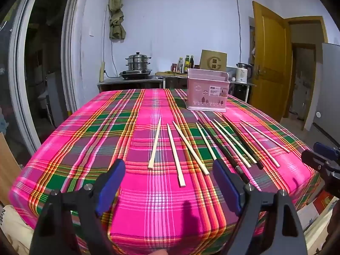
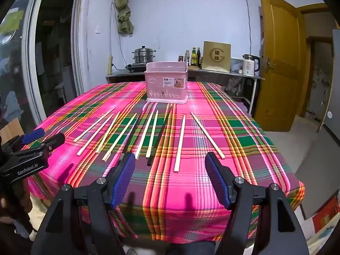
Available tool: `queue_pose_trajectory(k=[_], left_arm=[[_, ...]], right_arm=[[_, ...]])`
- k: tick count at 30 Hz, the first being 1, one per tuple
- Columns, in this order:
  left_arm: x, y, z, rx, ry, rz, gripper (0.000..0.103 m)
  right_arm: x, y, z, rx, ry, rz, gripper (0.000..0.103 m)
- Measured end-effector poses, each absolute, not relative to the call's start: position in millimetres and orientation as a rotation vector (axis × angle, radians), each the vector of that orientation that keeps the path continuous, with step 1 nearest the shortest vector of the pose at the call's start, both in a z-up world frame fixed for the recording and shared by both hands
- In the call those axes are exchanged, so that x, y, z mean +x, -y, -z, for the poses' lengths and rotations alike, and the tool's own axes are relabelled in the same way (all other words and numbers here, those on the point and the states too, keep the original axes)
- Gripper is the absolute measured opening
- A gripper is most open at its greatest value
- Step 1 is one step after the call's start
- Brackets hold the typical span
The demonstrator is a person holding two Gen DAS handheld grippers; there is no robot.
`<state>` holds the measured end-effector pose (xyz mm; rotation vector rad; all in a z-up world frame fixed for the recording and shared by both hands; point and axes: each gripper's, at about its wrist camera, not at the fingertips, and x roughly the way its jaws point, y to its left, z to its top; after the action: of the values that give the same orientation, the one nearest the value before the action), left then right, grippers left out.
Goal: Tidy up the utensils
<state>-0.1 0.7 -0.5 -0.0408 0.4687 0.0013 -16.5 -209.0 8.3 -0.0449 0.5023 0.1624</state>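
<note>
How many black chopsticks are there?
2. Both lie on the tablecloth among pale chopsticks: one black chopstick left of the middle, another right of it. The basket could hide more.

open right tongs (image 2: 170,165), chopsticks (image 2: 179,143) on plaid tablecloth (image 2: 244,136), pink holder (image 2: 166,85) behind

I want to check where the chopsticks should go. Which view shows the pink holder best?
The right wrist view: the pink holder stands near the picture's centre, front face and open top both visible. The left wrist view shows it too, whole, but off to the right and turned at an angle.
</note>
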Motion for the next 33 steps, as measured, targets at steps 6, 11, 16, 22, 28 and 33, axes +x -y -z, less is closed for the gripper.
queue_pose_trajectory(k=[6,11,16,22,28,33], left_arm=[[2.2,-2.7,1.7,-0.04,-0.48,0.01,0.086],[-1.0,-2.5,-0.1,-0.05,-0.463,0.006,0.086],[-3.8,-3.4,-0.8,-0.034,-0.447,0.007,0.086],[-8.2,1.3,-4.7,0.0,-0.419,0.005,0.086],[-7.3,1.9,-3.6,-0.007,-0.429,0.001,0.086],[-6.5,-2.1,-3.4,-0.017,-0.43,0.0,0.086]], right_arm=[[-18.2,210.9,-11.4,-0.046,-0.503,-0.165,0.068],[-18.1,210.2,-12.1,-0.052,-0.492,-0.161,0.068],[-19.1,210.4,-13.5,-0.052,-0.492,-0.159,0.068],[-19.4,212.8,-16.3,-0.052,-0.49,-0.159,0.068],[-20.1,212.7,-16.6,-0.051,-0.49,-0.159,0.068],[-21.1,213.0,-19.6,-0.049,-0.487,-0.154,0.068]])
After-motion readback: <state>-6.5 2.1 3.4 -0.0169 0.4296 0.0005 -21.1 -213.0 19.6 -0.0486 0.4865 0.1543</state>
